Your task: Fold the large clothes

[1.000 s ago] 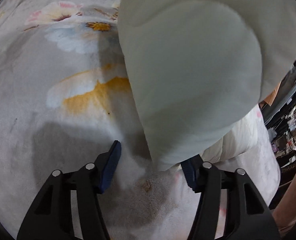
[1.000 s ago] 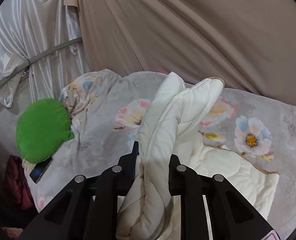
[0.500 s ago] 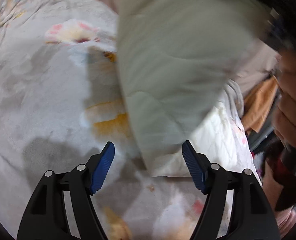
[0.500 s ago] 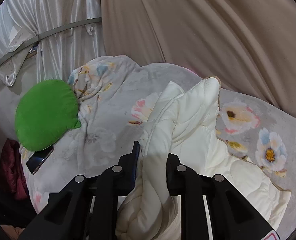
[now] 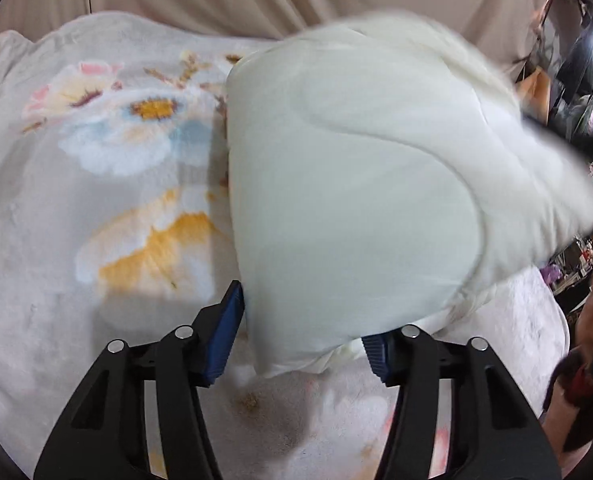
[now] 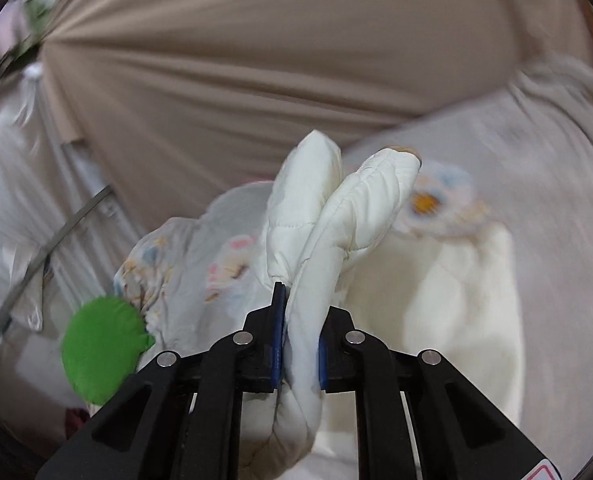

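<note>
A white padded garment (image 5: 356, 180) hangs in a thick fold over the flowered grey blanket (image 5: 96, 160). Its lower corner fills the space between the blue pads of my left gripper (image 5: 302, 320). The jaws are closing: the left pad touches the garment's edge and the right pad is half hidden under it. In the right wrist view, two puffy quilted folds of the same garment (image 6: 336, 208) stick up. My right gripper (image 6: 301, 312) is squeezing them tighter, with its jaws nearly together. More of the garment lies flat on the blanket (image 6: 536, 160) behind.
A beige curtain (image 6: 256, 60) hangs behind the bed. A round green cushion (image 6: 102, 344) lies at the blanket's left end, beside a white drape and a metal rail. A person's hand (image 5: 592, 320) and cluttered shelves (image 5: 576, 60) are at the right edge.
My left gripper's jaws widened around the garment, then narrowed until it fills the gap. My right gripper swung and rolled with its fold still held, so the cushion now sits lower left.
</note>
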{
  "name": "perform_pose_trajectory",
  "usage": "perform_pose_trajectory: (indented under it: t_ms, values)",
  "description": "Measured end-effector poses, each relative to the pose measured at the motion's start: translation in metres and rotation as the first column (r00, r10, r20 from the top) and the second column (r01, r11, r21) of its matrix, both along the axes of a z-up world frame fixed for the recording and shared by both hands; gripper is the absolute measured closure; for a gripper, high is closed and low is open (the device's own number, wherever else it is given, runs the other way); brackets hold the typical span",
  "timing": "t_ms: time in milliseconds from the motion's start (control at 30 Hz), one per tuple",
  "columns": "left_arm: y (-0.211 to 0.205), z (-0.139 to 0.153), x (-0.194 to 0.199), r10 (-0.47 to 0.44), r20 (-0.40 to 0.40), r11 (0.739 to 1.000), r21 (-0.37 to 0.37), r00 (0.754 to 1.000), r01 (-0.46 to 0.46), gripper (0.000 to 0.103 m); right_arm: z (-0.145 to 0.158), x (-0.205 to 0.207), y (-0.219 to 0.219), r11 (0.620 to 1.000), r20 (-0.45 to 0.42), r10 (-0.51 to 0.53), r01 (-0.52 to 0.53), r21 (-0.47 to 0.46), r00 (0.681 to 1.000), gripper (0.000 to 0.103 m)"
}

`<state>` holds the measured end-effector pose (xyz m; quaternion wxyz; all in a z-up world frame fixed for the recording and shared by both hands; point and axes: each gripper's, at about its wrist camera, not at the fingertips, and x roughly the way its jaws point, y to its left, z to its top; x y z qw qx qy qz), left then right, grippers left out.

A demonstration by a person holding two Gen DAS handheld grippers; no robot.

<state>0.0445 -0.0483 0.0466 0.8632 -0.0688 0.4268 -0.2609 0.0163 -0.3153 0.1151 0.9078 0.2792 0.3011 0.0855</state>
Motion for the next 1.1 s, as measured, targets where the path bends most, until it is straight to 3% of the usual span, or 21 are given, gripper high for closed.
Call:
perform_pose_trajectory:
  t_ms: [100,167,267,400,533,633,667,700,800,833,867,900,1033,1100]
  values:
    - [-0.005,-0.009,0.001,-0.001,-0.029,1.0,0.017,1.0,0.001,0.051,-0.059,-0.013,-0.036,0.995,-0.104,-0.063,0.071,0.076,0.993,0.094]
    - [-0.007,-0.013,0.0,0.005,-0.031,0.999,0.043,1.0,-0.003,0.051,-0.09,-0.017,-0.046,0.992,-0.163,-0.09,0.103,0.073,0.982,0.096]
    - [-0.003,-0.014,-0.004,-0.025,-0.034,0.998,0.057,0.999,0.027,0.052,-0.12,-0.02,-0.057,0.982,-0.175,-0.071,0.1,0.163,0.982,0.097]
    - [0.018,0.013,-0.024,-0.075,0.015,0.996,0.048,0.997,0.074,0.052,-0.095,-0.034,-0.061,0.988,-0.114,-0.076,0.09,0.124,0.991,0.089]
    - [0.045,0.051,-0.034,-0.026,0.099,1.0,0.008,0.995,0.025,0.051,-0.049,-0.044,-0.063,0.992,-0.006,-0.11,0.11,0.061,0.994,0.082]
    - [0.047,0.075,-0.028,0.013,0.173,1.0,-0.01,0.985,-0.012,0.051,-0.019,-0.024,-0.059,0.994,0.075,-0.053,0.046,0.095,0.996,0.055]
    - [0.042,0.081,-0.024,0.023,0.187,1.0,-0.005,0.982,-0.023,0.051,-0.015,-0.011,-0.055,0.995,0.081,-0.034,0.026,0.095,0.996,0.042]
    - [0.036,0.087,-0.019,0.021,0.204,1.0,-0.006,0.979,-0.02,0.051,-0.013,0.0,-0.053,0.996,0.076,-0.026,0.019,0.09,0.997,0.036]
    - [0.01,0.1,-0.006,0.001,0.254,1.0,0.013,0.967,-0.004,0.049,-0.028,0.044,-0.041,0.997,-0.015,0.027,-0.025,0.08,1.0,0.032]
    - [0.002,0.103,0.0,-0.007,0.263,1.0,0.017,0.965,0.003,0.049,-0.038,0.063,-0.036,0.996,-0.082,0.057,-0.052,0.069,0.995,0.033]
    - [-0.005,0.106,0.004,-0.013,0.269,1.0,0.019,0.963,0.009,0.049,-0.042,0.072,-0.033,0.995,-0.116,0.088,-0.081,0.064,0.989,0.056]
    - [-0.013,0.111,0.009,-0.022,0.275,1.0,0.021,0.961,0.017,0.049,-0.043,0.079,-0.03,0.992,-0.126,0.116,-0.107,0.074,0.985,0.088]
    - [-0.037,0.13,0.016,-0.044,0.331,0.999,0.023,0.942,0.039,0.049,0.01,0.045,-0.037,0.988,0.111,0.125,-0.133,0.076,0.986,0.097]
    - [-0.051,0.13,0.022,-0.057,0.334,0.998,0.029,0.941,0.05,0.049,0.019,0.026,-0.047,0.995,0.168,0.083,-0.091,0.045,0.982,0.098]
